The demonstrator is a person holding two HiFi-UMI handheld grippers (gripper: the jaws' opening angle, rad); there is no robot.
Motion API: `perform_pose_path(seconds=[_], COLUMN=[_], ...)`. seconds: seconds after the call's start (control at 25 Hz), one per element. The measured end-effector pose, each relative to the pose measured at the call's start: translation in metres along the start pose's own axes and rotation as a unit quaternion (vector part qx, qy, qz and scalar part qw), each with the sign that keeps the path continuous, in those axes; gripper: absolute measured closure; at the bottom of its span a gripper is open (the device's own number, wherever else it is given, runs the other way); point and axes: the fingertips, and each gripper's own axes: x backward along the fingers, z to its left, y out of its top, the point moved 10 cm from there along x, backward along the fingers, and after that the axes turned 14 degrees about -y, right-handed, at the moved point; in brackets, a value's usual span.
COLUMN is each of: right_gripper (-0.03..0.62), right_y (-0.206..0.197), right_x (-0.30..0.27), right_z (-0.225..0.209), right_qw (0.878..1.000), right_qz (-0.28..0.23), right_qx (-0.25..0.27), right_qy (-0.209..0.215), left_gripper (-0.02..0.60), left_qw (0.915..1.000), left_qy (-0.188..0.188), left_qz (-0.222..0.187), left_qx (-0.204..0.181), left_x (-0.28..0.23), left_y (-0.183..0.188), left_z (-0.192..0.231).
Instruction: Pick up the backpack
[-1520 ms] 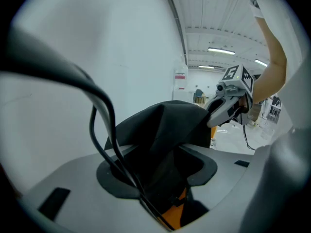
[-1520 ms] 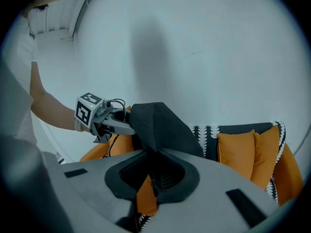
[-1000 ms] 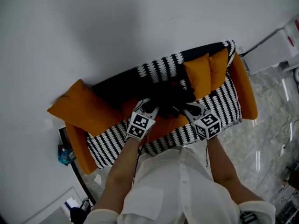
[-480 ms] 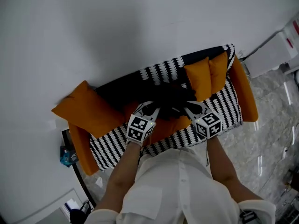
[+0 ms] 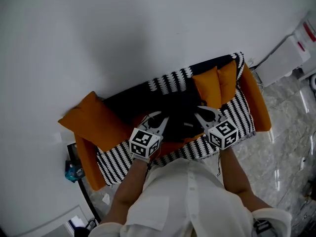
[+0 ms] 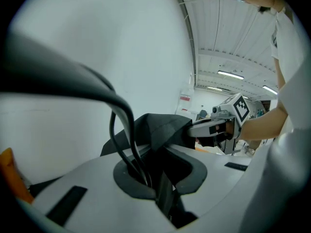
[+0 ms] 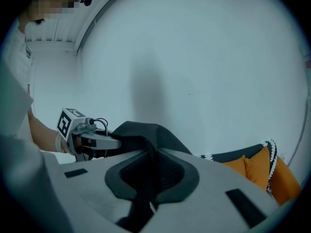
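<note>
The black backpack (image 5: 180,113) hangs over the middle of a striped sofa (image 5: 237,110), held up between my two grippers. My left gripper (image 5: 161,123) grips its left side; the jaws are closing their last bit on a fold of black fabric (image 6: 155,127) pinched between them. My right gripper (image 5: 200,114) is shut on another fold of the backpack (image 7: 143,132) at its right side. In the left gripper view the right gripper (image 6: 214,127) shows beyond the fabric. In the right gripper view the left gripper (image 7: 90,139) shows the same way.
Orange cushions lie on the sofa: a big one (image 5: 94,122) at the left, two (image 5: 215,85) at the right. A white wall (image 5: 123,28) stands behind it. A grey marble floor (image 5: 286,132) and white furniture (image 5: 291,58) are at the right, a dark stand (image 5: 79,172) at the left.
Both grippers have risen together and the backpack has come up off the sofa seat with them. The left jaws have closed onto the fabric.
</note>
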Motion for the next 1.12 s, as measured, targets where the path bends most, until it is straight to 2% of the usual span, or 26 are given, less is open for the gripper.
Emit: perform_pose_path(seconds=[0.36,0.68,0.92,1.12], right_gripper=[0.549,0.549,0.549,0.553], right_y=[0.047,0.109,0.146,0.156], right_x=[0.041,0.065,0.078,0.085], right_z=[0.012,0.022,0.029,0.036], right_qw=[0.997,0.984,0.976,0.973], right_qz=[-0.082,-0.174,-0.209,-0.224], right_qx=[0.015,0.037,0.052,0.061], right_qy=[0.000,0.001,-0.003,-0.010], left_gripper=[0.529,0.529,0.529,0.529], left_qw=[0.9973,0.9887,0.9813,0.9785], left_qy=[-0.007,0.000,-0.003,-0.008], left_qz=[-0.050,-0.105,-0.141,-0.154], left_qx=[-0.053,-0.108,-0.131,-0.137], left_x=[0.029,0.052,0.067,0.075], left_y=[0.054,0.118,0.152,0.163], left_z=[-0.032,-0.046,-0.054,-0.058])
